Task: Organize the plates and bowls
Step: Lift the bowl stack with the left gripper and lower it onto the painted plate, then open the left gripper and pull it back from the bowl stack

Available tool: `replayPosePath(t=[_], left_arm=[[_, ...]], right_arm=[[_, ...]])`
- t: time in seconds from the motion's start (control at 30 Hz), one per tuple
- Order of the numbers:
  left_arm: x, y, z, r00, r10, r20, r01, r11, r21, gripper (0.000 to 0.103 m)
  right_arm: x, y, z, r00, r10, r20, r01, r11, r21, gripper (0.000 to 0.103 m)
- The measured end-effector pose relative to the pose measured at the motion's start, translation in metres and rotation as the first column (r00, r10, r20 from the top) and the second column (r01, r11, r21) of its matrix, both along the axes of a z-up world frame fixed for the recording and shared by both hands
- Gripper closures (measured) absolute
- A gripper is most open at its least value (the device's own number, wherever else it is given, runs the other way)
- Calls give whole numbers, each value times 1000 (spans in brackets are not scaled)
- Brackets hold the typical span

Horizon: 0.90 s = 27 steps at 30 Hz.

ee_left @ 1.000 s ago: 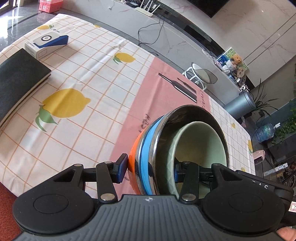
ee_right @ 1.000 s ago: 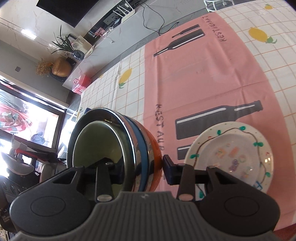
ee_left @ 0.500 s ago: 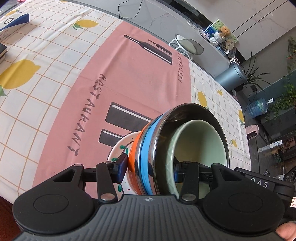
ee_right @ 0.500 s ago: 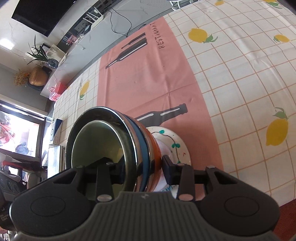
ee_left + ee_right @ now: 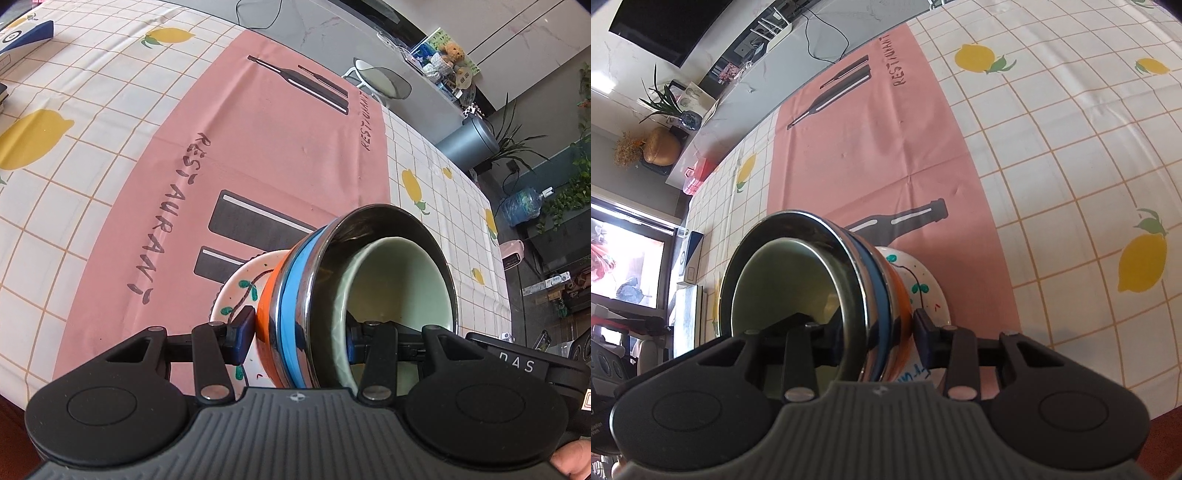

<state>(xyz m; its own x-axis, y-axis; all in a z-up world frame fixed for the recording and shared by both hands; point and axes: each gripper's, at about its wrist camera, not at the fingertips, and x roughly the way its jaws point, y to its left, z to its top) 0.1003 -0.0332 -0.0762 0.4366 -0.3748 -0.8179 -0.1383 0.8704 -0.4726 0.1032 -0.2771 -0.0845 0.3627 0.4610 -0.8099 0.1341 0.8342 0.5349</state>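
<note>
Bowl stack (pale green bowl inside a steel one, blue and orange underneath) sits tilted right over the painted plate, pinched at opposite rims by the left gripper and right gripper. Only the left view catches the water jug on the floor beyond the plate; only the right view gets the window.

I count four nested bowls: one orange bowl outermost, one blue bowl, one steel bowl, and one pale green bowl innermost. I count one patterned plate beneath the stack. I count one pink placemat on one lemon-print tablecloth. The placemat shows four printed bottles in my left view. I count one blue-and-white box at the far edge. I operate two claws: one left gripper and one right gripper.
</note>
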Motion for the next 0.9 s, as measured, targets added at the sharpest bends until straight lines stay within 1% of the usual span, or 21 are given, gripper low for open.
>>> replayPosePath(t=[0.3, 0.47, 0.5, 0.57, 0.63, 0.67, 0.77, 0.9], left_arm=[[0, 3, -3, 1000, -6, -18, 6, 1000, -9, 51], [0, 1, 2, 1000, -19, 2, 19, 1000, 21, 51], [0, 1, 2, 1000, -19, 5, 19, 1000, 22, 50], [0, 1, 4, 1000, -18, 16, 17, 1000, 23, 43], [-1, 2, 7, 999, -16, 28, 15, 999, 32, 38], [-1, 2, 8, 999, -17, 35, 16, 999, 38, 36], [-1, 3, 16, 998, -26, 55, 24, 999, 44, 33], [-5, 3, 33, 994, -46, 101, 40, 997, 59, 31]], right_arm=[[-1, 1, 1, 1000, 0, 15, 1, 1000, -6, 65], [0, 6, 3, 1000, 17, 26, -17, 1000, -23, 62], [0, 6, 3, 999, 18, 28, -17, 1000, -25, 62], [0, 6, 3, 999, 16, 30, -16, 1000, -25, 61], [-1, 6, 5, 999, 19, 50, -17, 999, -31, 57], [-2, 7, 7, 998, 19, 61, -17, 999, -40, 51], [-2, 8, 14, 996, 30, 89, -24, 997, -71, 44], [-3, 10, 26, 991, 44, 123, -32, 995, -97, 40]])
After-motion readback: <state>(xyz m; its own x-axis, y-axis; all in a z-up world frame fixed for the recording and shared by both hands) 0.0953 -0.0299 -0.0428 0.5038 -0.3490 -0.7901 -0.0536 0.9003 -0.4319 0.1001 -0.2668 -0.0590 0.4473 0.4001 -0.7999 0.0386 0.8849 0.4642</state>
